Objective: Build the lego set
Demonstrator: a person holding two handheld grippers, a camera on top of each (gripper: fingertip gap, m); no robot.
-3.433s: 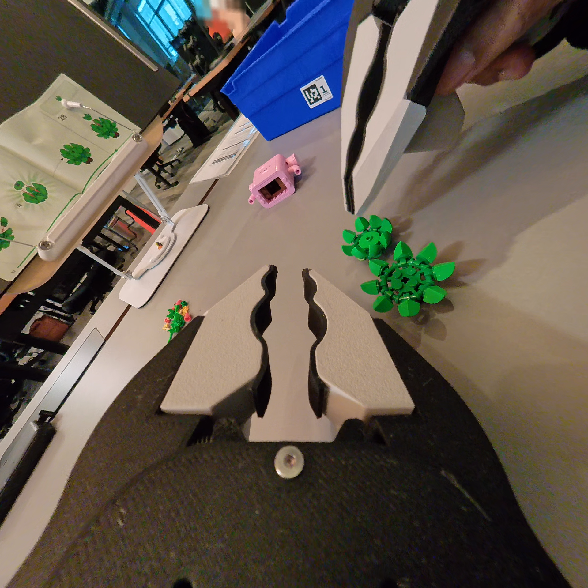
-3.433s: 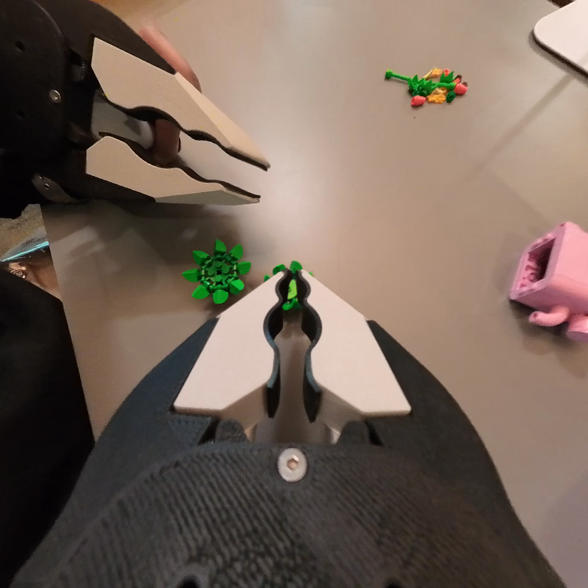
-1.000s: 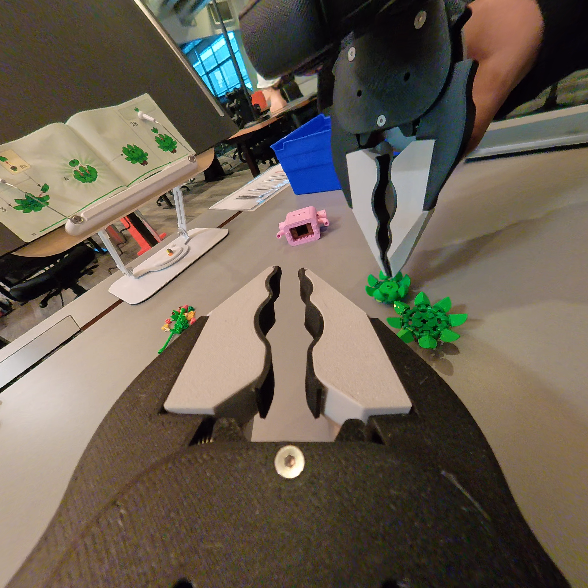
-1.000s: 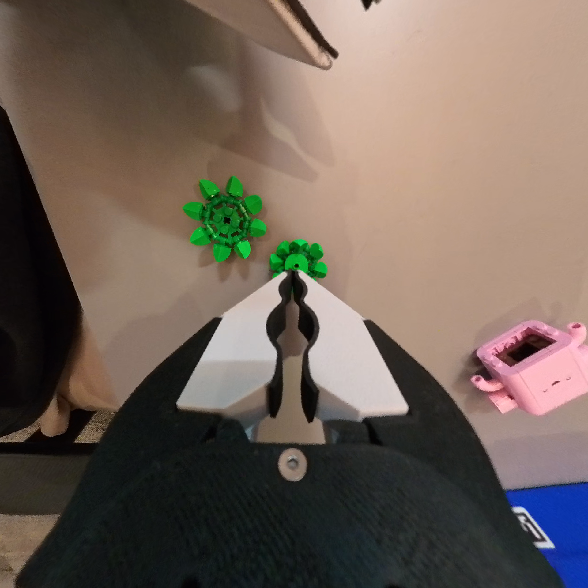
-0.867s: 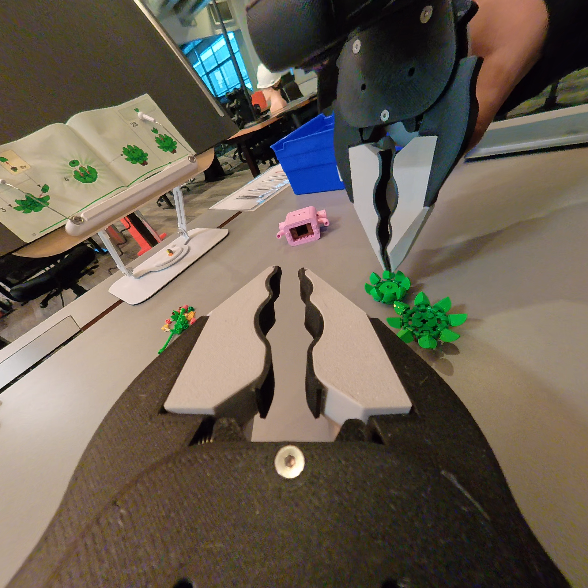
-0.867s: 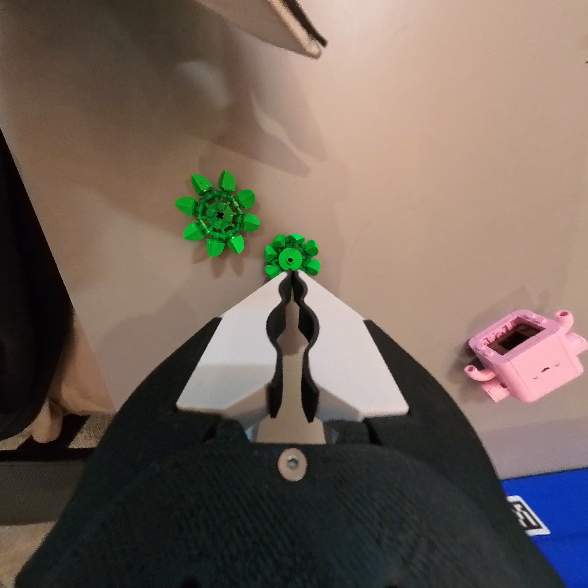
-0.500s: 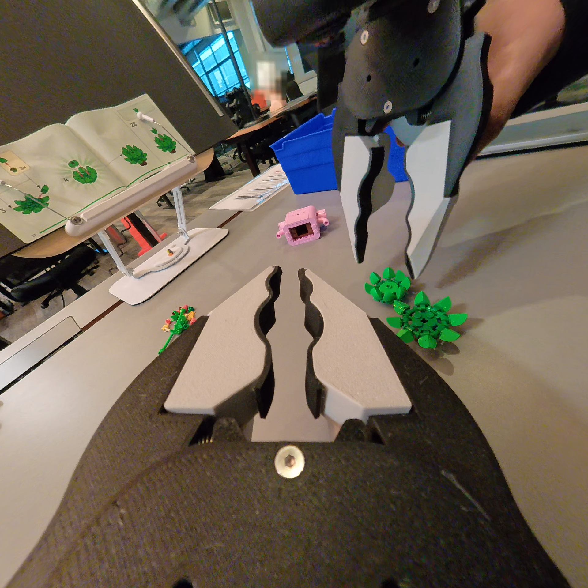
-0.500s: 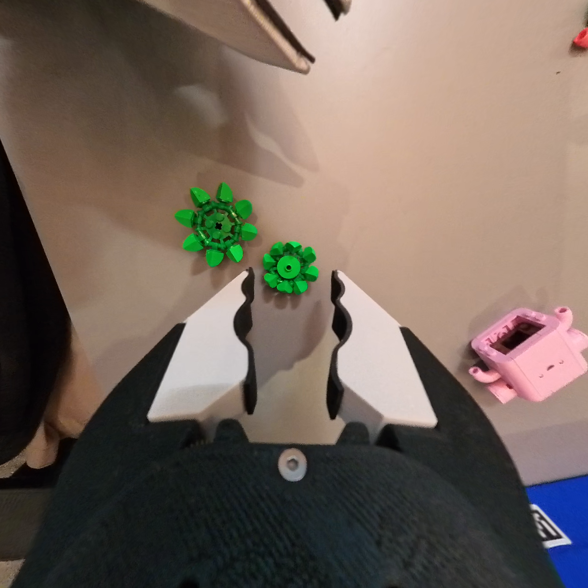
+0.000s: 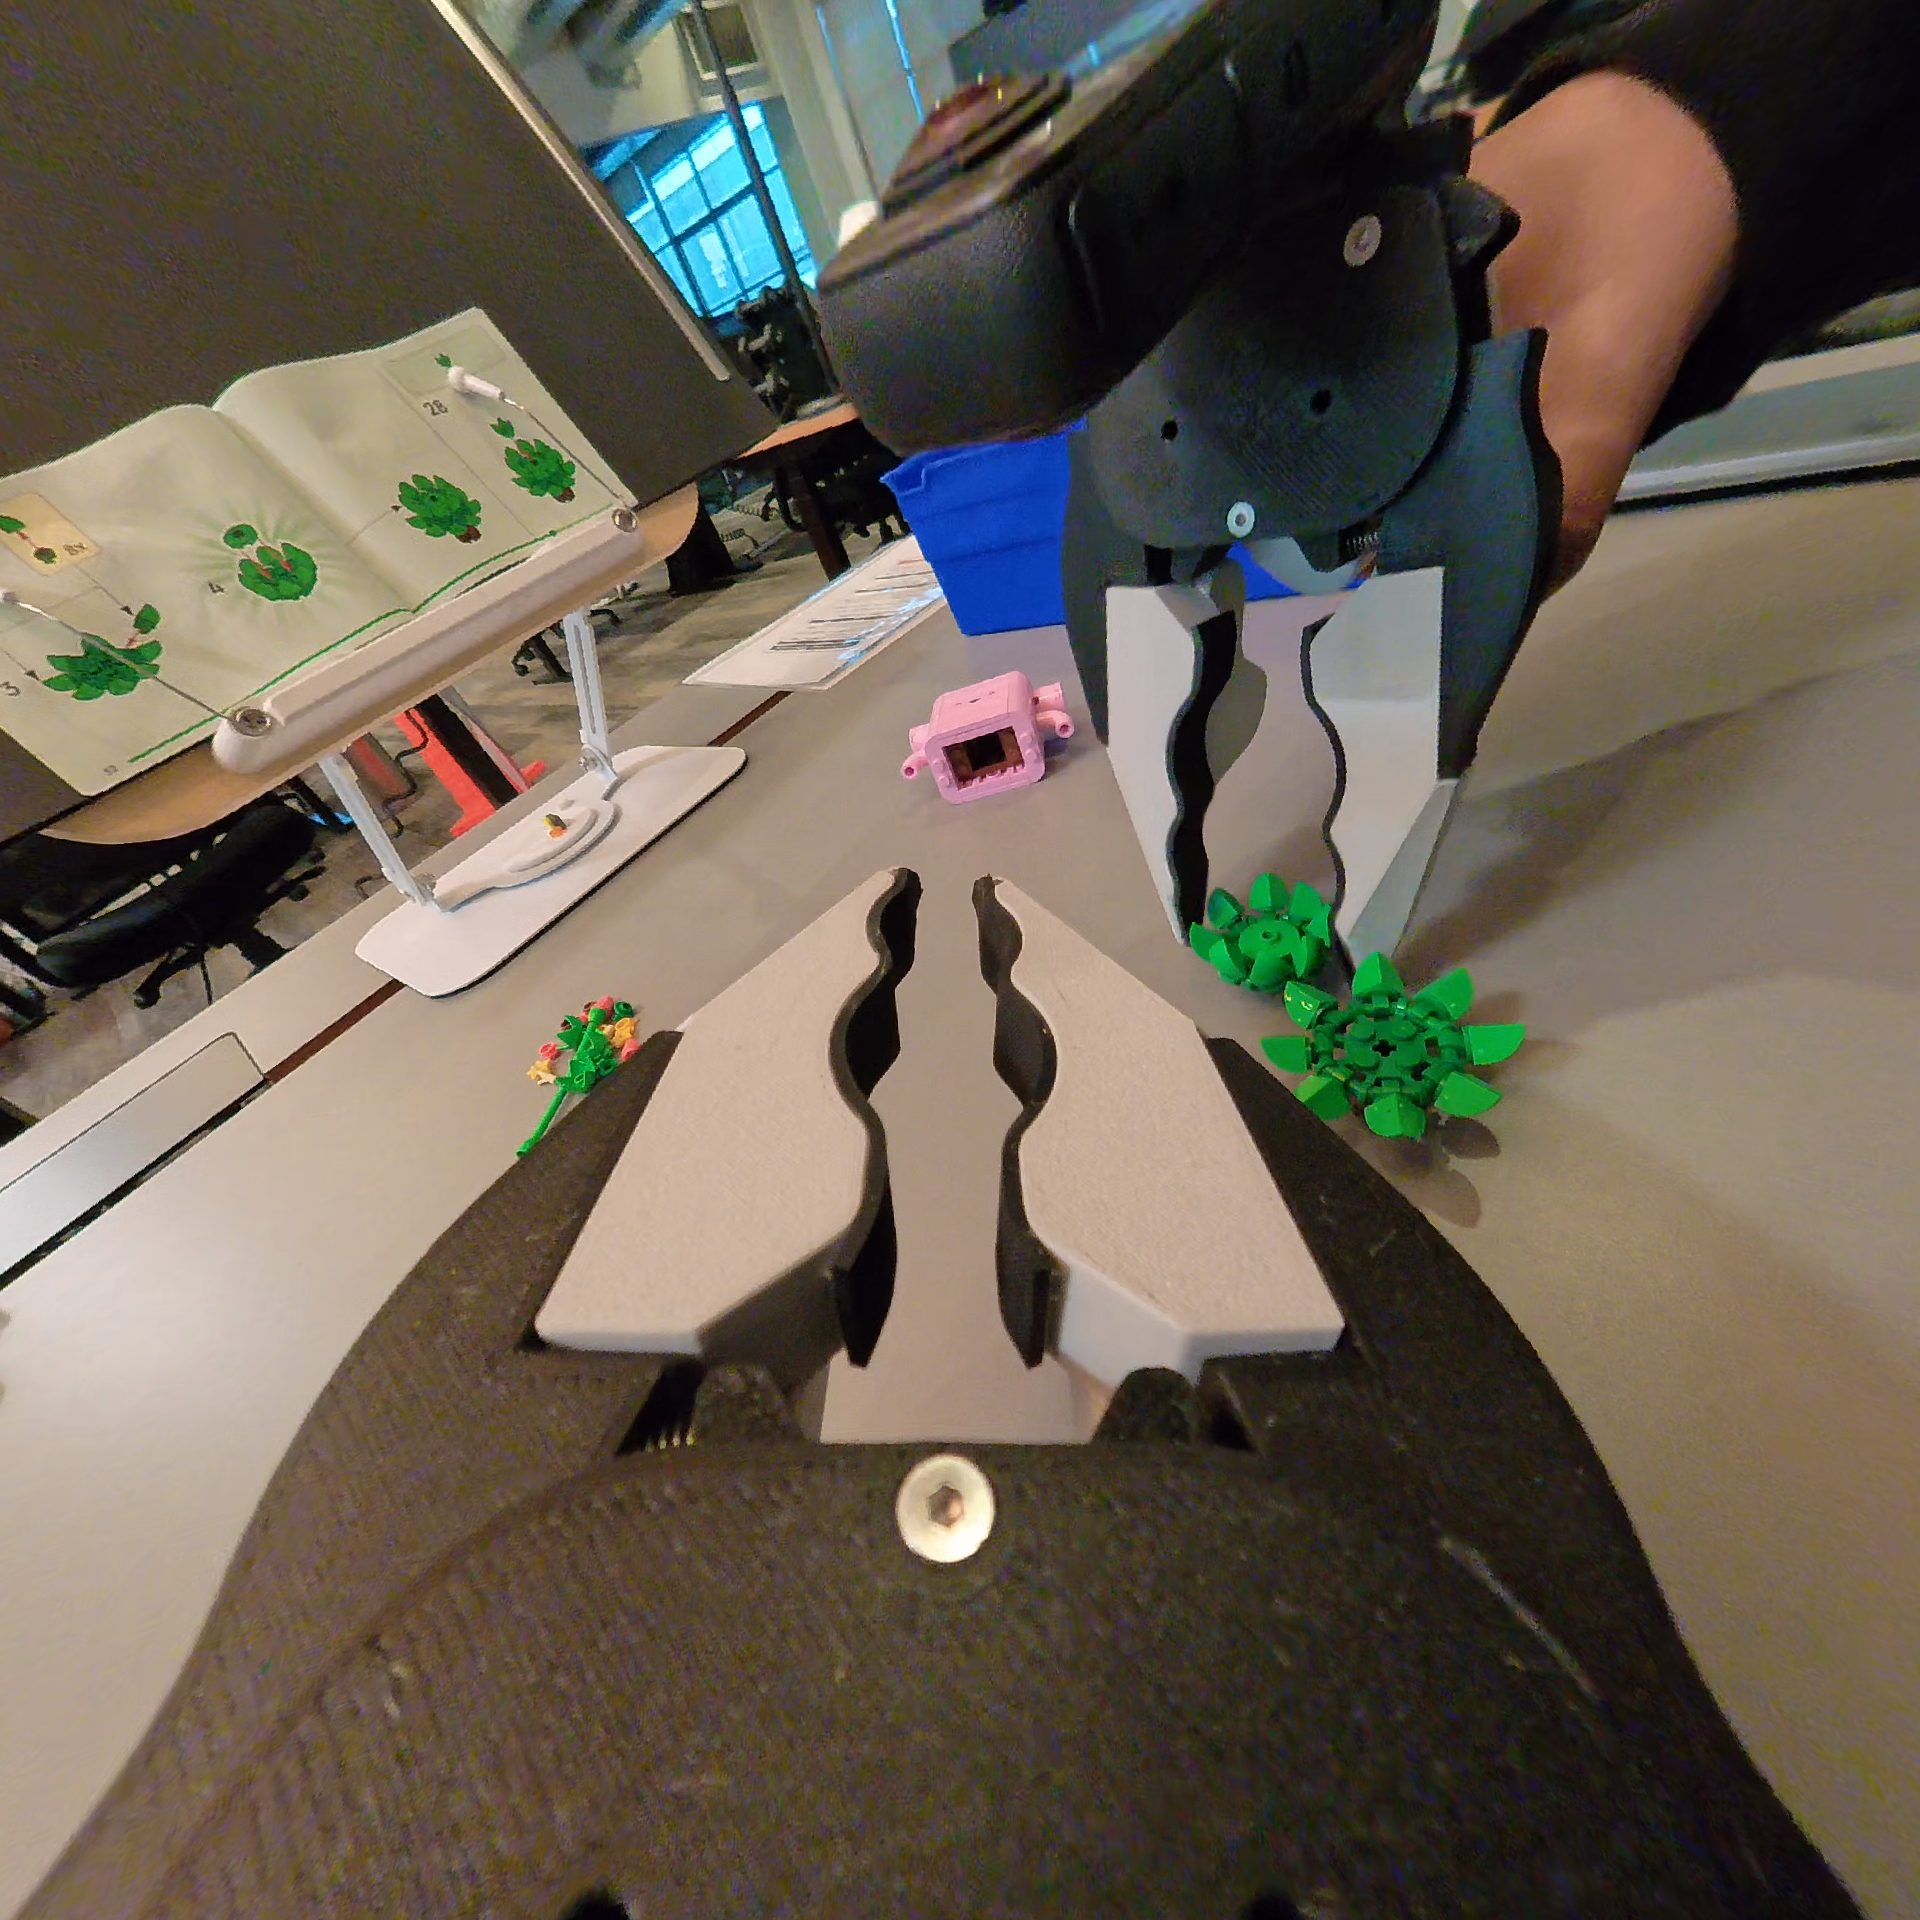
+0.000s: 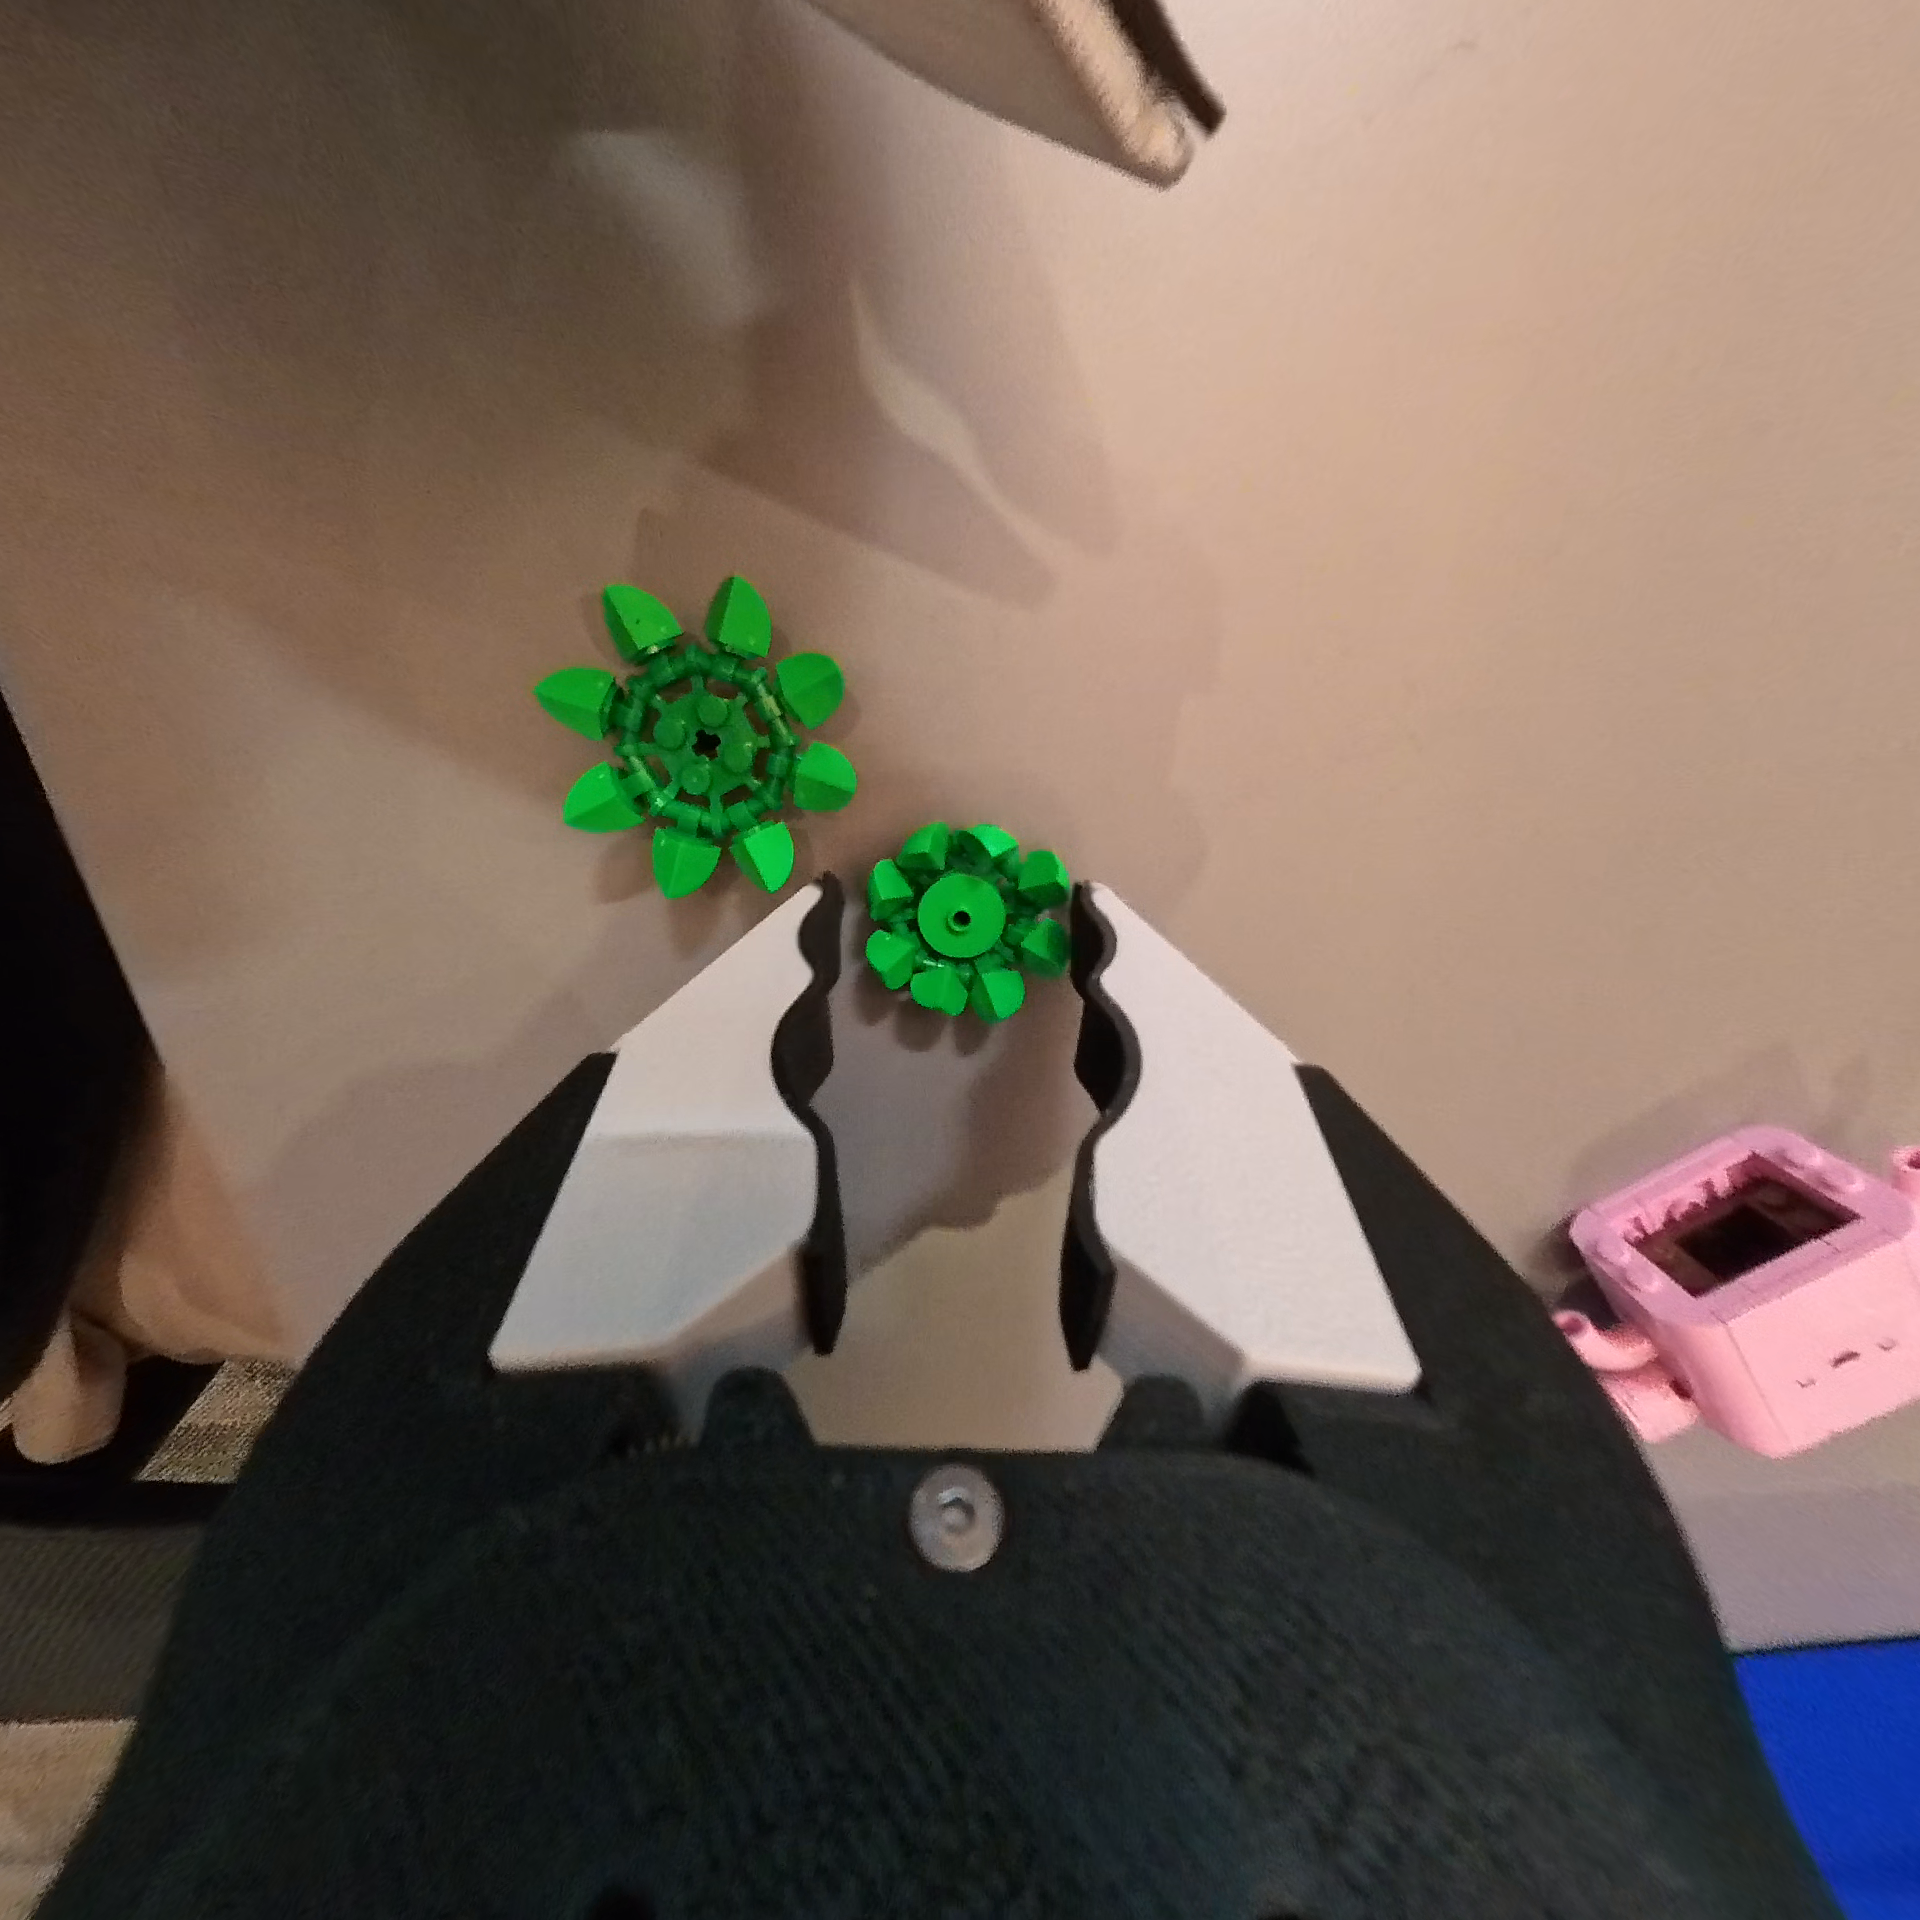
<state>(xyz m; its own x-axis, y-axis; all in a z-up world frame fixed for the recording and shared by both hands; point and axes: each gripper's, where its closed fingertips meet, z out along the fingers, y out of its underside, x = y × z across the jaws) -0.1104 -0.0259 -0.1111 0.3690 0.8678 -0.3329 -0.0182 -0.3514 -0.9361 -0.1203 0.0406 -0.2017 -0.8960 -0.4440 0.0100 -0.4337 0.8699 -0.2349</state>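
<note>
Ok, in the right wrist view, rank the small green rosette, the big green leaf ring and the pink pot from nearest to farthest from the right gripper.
1. The small green rosette, lying between the tips of the open right gripper.
2. The big green leaf ring, just up and left of the tips.
3. The pink pot, far off at the right edge.

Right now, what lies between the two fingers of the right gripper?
The small green leaf rosette lies between the open fingers of the right gripper, resting on the table. The right wrist view shows it most clearly.
</note>
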